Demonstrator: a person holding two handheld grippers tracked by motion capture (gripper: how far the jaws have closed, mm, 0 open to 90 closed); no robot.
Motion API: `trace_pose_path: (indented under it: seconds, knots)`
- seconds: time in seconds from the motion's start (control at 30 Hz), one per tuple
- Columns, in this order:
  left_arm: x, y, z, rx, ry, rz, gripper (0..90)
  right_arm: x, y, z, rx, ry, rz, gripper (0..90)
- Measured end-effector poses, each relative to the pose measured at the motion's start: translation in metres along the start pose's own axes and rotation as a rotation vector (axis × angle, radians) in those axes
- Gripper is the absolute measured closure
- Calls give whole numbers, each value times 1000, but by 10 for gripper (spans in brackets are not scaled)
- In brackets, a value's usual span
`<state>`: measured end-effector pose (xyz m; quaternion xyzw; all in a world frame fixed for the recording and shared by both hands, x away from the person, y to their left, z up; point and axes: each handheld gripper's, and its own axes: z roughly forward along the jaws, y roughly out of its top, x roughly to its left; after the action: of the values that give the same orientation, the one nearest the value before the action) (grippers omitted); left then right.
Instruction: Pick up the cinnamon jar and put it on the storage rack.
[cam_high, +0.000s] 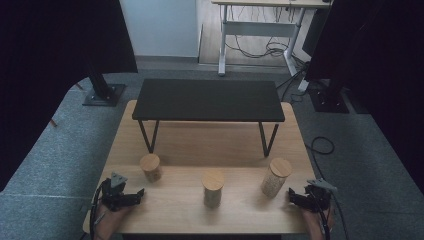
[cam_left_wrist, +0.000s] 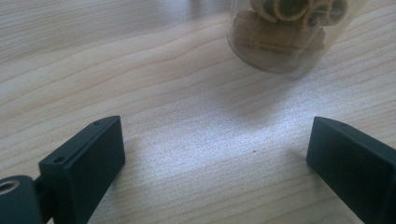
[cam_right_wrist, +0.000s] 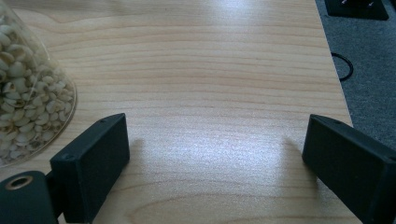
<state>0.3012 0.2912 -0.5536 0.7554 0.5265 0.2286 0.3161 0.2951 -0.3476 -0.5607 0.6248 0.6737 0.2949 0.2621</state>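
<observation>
Three clear jars with round wooden lids stand in a row on the wooden table (cam_high: 175, 145): a short left jar (cam_high: 150, 167), a middle jar (cam_high: 213, 188) and a taller right jar (cam_high: 275, 176). My left gripper (cam_high: 139, 196) rests at the front left corner, open, with nothing between its jaws. In the left gripper view the left gripper (cam_left_wrist: 215, 158) faces the left jar (cam_left_wrist: 285, 32), which holds tan ring-shaped pieces and stands apart ahead. My right gripper (cam_high: 291, 196) sits at the front right, open and empty. The right jar (cam_right_wrist: 28, 107), full of pale seeds, is just left of the right gripper (cam_right_wrist: 215, 154).
A low black shelf on thin legs (cam_high: 207, 100) stands across the back half of the table. The table's right edge and grey carpet (cam_right_wrist: 369, 70) lie close to the right gripper. Beyond the table are a desk frame (cam_high: 260, 30), loose cables and dark curtains.
</observation>
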Motion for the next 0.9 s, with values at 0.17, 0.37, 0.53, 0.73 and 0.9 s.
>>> trace_pose_path:
  seconds: [0.17,0.37,0.53,0.73,0.9]
  knots:
    - [0,0,0,-1,5,-5,46,0,0,0,0,1,-1,67]
    - [1,0,-1,-8,-3,-9,56,0,0,0,0,2,-1,69]
    - [3,-1,-2,-30,-13,-16,58,1,0,0,-1,3,-2,68]
    - [3,0,-4,-51,-12,-16,58,1,-1,-1,-1,4,-1,69]
    - [2,2,-8,-72,-15,-18,58,1,-1,-1,-1,3,-1,69]
